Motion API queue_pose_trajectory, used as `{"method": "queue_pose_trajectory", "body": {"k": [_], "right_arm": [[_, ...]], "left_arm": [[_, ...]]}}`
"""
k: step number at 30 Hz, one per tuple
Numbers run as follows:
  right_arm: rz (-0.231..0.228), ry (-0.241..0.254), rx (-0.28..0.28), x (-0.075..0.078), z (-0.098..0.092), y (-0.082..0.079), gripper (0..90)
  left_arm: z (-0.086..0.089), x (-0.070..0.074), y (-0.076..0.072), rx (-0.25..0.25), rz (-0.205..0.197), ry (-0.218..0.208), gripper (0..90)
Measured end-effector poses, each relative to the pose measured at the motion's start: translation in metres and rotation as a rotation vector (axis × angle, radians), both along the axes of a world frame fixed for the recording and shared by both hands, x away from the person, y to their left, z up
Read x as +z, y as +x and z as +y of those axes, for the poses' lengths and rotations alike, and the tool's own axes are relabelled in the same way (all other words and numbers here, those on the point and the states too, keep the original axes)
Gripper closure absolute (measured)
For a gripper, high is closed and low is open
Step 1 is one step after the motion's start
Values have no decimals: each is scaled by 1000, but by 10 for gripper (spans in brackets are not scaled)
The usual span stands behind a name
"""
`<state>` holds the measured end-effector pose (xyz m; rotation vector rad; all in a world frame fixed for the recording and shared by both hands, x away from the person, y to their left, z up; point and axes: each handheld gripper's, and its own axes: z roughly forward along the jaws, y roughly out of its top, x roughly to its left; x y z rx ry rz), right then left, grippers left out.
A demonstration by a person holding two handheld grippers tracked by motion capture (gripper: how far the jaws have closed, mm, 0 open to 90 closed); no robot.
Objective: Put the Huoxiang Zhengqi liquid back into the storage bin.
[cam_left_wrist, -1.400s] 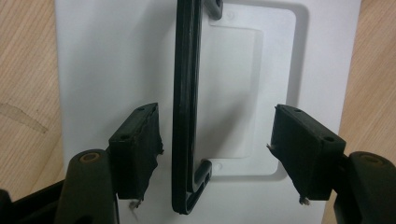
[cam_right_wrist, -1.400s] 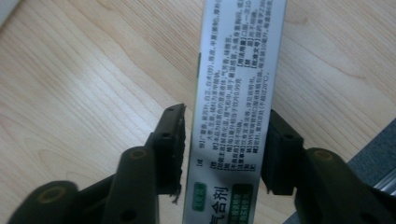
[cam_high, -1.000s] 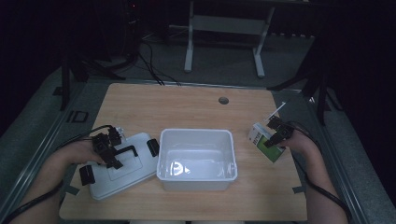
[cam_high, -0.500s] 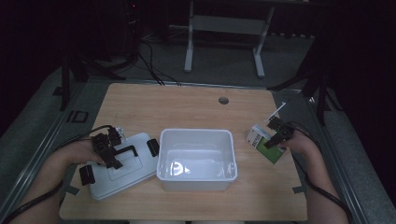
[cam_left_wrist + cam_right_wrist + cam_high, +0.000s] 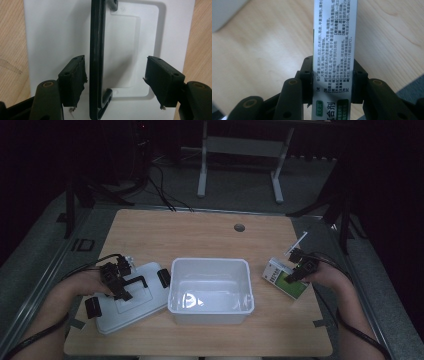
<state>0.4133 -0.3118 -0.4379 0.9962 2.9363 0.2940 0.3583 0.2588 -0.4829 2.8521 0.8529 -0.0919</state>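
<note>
**Two hand-held grippers at a worktop: one over a lid handle, one gripping a carton**

The right hand-held gripper [image 5: 333, 85] has its two black jaws pressed against the sides of a white and green carton [image 5: 334, 50] printed with small text; the jaws have just been closing on it. In the right gripper view the carton rises straight up between the jaws, above the wood of the worktop [image 5: 262, 57]. In the high view the same right hand-held gripper [image 5: 296, 269] is near the right edge of the worktop, with the carton [image 5: 285, 279] at its tip.

The left hand-held gripper [image 5: 116, 82] has its jaws spread apart. A black handle [image 5: 96, 57] of a white lid [image 5: 55, 30] runs between them, close beside the left-hand jaw, and neither pad presses on it. In the high view the left hand-held gripper [image 5: 116, 281] is over the lid [image 5: 131, 299], which lies flat at the left of the worktop [image 5: 200, 235].

Between the lid and the carton stands an open white tub [image 5: 210, 290], its left wall just beside the lid. The carton is apart from the tub's right wall.
</note>
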Motion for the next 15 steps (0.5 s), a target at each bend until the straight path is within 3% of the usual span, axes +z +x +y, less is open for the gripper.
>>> {"method": "queue_pose_trajectory", "body": {"k": [7, 15], "right_arm": [[1, -28, 129, 16, 14, -17, 636], [-54, -17, 184, 50, 26, -25, 636]], "left_arm": [[-2, 2, 0, -4, 1, 3, 332], [-1, 2, -1, -7, -2, 17, 332]]}}
